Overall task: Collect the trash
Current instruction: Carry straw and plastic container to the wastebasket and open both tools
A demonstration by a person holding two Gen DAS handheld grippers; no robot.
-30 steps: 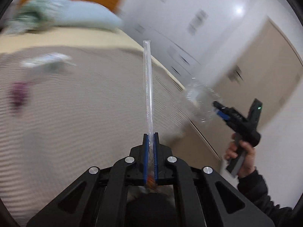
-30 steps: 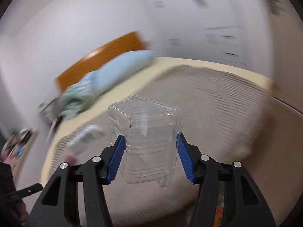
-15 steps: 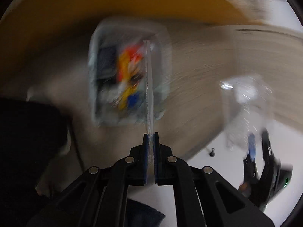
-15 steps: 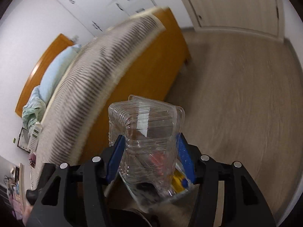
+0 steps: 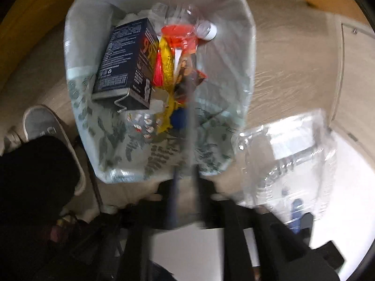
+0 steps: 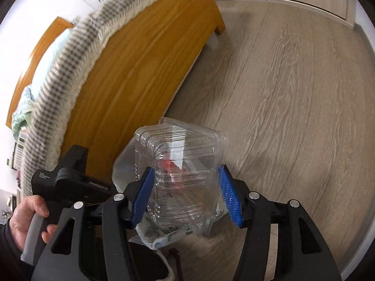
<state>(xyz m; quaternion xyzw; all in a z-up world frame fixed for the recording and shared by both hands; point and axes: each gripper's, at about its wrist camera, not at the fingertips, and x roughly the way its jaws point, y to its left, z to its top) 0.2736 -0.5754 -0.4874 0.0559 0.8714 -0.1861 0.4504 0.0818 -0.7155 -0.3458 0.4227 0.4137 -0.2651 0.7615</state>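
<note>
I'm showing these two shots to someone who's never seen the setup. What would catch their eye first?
Probably the lined trash bin filling the left wrist view, with a dark blue carton, a red and yellow wrapper and a clear bottle inside. Next, the clear plastic clamshell container clamped in the right tongs, above the wood floor beside the orange bed frame.

bed frame (image 6: 131, 75) standing on wood floor (image 6: 293, 107) | checked blanket (image 6: 70, 53) lying over it (blurred) | 1 grey shoe (image 5: 44, 131) resting nearby
</note>
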